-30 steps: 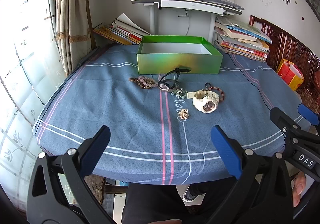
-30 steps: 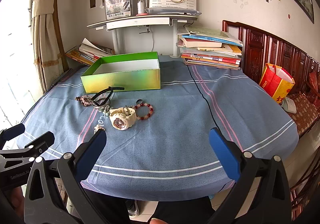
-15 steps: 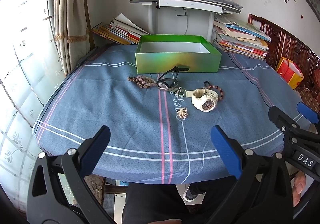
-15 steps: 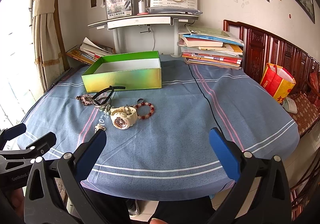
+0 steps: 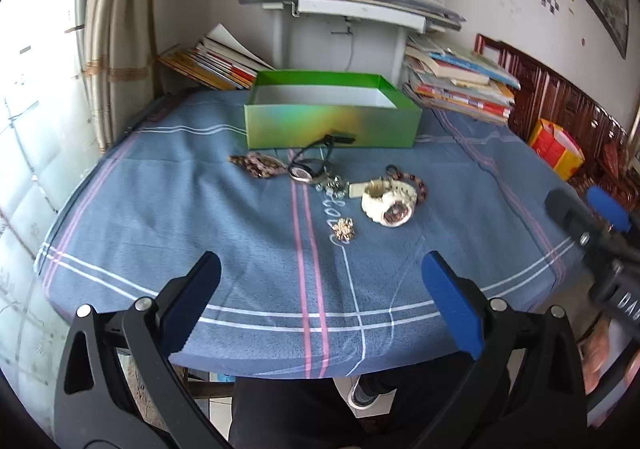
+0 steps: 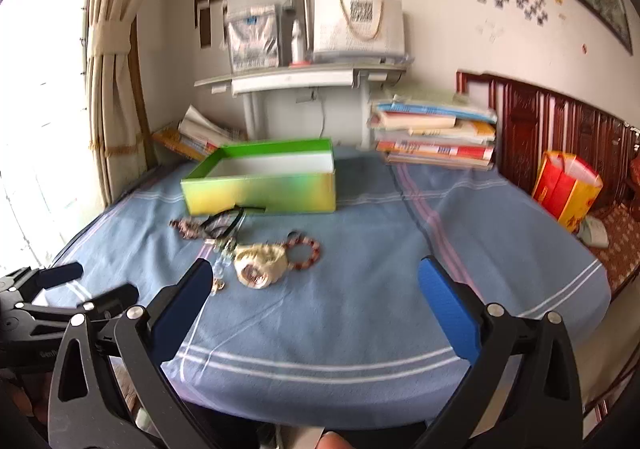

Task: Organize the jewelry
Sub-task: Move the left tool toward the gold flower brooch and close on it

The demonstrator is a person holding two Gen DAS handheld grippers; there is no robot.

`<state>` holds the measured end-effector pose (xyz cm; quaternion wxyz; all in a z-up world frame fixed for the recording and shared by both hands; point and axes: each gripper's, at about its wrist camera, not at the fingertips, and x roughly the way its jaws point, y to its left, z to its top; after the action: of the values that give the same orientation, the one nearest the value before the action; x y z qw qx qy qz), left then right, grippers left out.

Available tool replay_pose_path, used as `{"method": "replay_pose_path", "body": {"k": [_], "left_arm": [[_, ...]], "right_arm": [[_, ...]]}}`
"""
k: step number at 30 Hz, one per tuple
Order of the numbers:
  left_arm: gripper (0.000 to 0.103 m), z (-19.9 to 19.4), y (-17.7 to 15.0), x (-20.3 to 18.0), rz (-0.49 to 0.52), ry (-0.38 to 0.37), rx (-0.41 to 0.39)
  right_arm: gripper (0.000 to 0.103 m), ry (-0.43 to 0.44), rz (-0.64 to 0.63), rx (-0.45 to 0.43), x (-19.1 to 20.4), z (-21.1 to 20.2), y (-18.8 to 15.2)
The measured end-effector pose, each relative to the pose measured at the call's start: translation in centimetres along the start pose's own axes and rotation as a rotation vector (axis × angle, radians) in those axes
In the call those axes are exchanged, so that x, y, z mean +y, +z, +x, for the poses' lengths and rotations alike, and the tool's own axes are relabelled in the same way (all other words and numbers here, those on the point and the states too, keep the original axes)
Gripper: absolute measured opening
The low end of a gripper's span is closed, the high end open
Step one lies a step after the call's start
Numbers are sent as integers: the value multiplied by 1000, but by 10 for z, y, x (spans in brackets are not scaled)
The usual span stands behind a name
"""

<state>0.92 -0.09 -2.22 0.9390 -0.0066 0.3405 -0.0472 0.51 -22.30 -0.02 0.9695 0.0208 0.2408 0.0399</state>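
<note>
Moved in closer to the table since a second ago, right side especially, going by the blur. Left gripper (image 5: 316,301) spread wide, nothing held. Same for right gripper (image 6: 314,307): wide open, empty. Out past the pads, using the green box (image 5: 332,127) as anchor: cream watch (image 5: 388,201) well in front of it, red bead bracelet (image 6: 304,247) touching the watch, gold brooch (image 5: 343,229) nearer still, black-strap watch (image 5: 310,165) and brown bead string (image 5: 256,164) just in front of the box wall. Box looks empty. Probably risky: straps and beads bunched up, so could snag a neighbour when lifting. Tiny brooch on soft blue cloth (image 5: 200,217) might slip the pads.
</note>
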Motion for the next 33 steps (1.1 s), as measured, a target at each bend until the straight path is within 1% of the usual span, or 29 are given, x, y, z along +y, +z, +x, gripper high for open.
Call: {"method": "replay_pose_path", "body": {"k": [2, 3, 5, 7, 9, 10, 12, 14, 15, 17, 20, 22, 24, 25, 26, 27, 30, 31, 32, 33], "left_arm": [[99, 11, -4, -3, 11, 14, -18], [99, 14, -5, -3, 7, 9, -30], [94, 26, -9, -3, -29, 20, -42], [93, 39, -12, -2, -75, 27, -44], [93, 51, -14, 1, -123, 18, -39], [93, 56, -15, 2, -128, 17, -31], [93, 68, -13, -3, -98, 26, -4], [93, 81, -10, -13, -16, 65, 36], [93, 85, -8, -14, -7, 71, 45], [94, 96, -3, -16, -7, 57, 76], [94, 112, 1, -18, 7, 69, 112], [94, 121, 4, -19, -7, 53, 137], [90, 127, 6, -21, 0, 62, 138], [86, 132, 8, -22, 3, 64, 147], [80, 136, 9, -22, -1, 59, 156], [78, 139, 9, -22, -2, 57, 164], [69, 144, 13, -25, 8, 72, 152], [59, 146, 14, -24, 5, 75, 148], [45, 146, 16, -23, 6, 77, 143], [37, 145, 16, -23, 6, 75, 141]], "right_arm": [[100, -3, 5, 4, -6, 4, -3], [100, -12, 11, 5, -9, 7, -4], [100, -23, 22, 17, -15, 13, -8], [100, -13, 41, 38, -21, 22, -12], [100, 2, 59, 53, -25, 29, -17], [100, 7, 65, 61, -27, 32, -19], [100, 22, 82, 74, -32, 39, -24], [100, 40, 101, 85, -36, 46, -30], [100, 47, 107, 88, -37, 49, -32], [100, 57, 112, 98, -40, 56, -35], [100, 55, 112, 126, -45, 67, -37], [100, 64, 113, 139, -47, 73, -37], [100, 67, 104, 146, -47, 78, -38], [100, 68, 98, 150, -47, 80, -38], [100, 69, 91, 156, -46, 83, -38], [100, 70, 86, 161, -46, 86, -37], [100, 78, 76, 177, -45, 94, -35], [100, 80, 72, 181, -45, 96, -34], [100, 81, 67, 184, -45, 99, -32], [100, 82, 60, 187, -44, 101, -29]]}}
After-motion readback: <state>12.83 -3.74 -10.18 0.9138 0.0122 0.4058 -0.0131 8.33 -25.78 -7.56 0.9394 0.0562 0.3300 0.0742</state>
